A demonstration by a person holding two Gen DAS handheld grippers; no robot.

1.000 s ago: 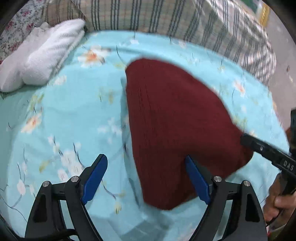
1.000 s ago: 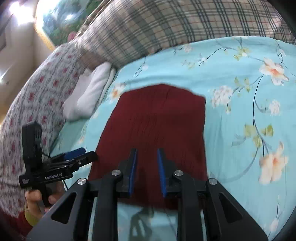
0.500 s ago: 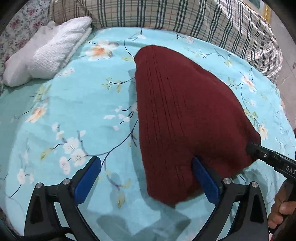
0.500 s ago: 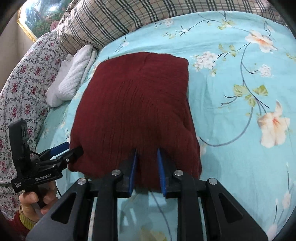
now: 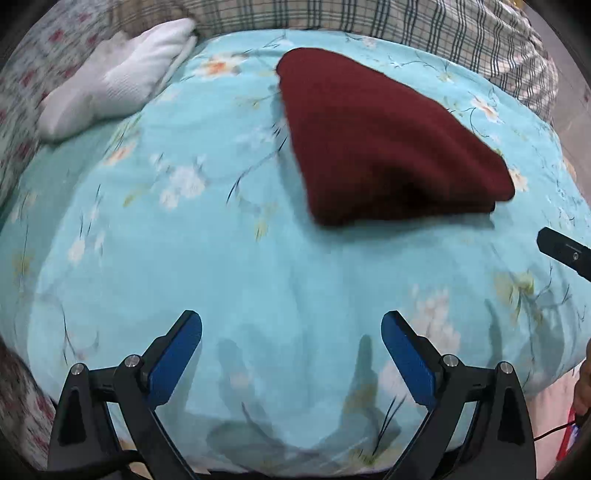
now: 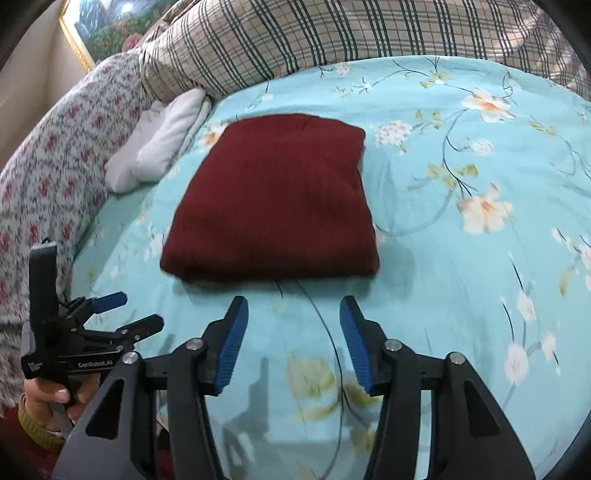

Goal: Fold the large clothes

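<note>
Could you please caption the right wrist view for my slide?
Open right gripper hovers before a folded maroon sweater on a floral bedsheet.

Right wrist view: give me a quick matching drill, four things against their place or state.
Things:
1. dark red sweater
2. white folded cloth
3. plaid pillow
4. right gripper

Place or state:
A. open, empty, short of the near edge of the folded garment
B. along the far edge of the bed
C. folded into a rectangle on the blue floral sheet
D. tucked left of the garment, by the pillows

Pairs: 1-C, 2-D, 3-B, 4-A
</note>
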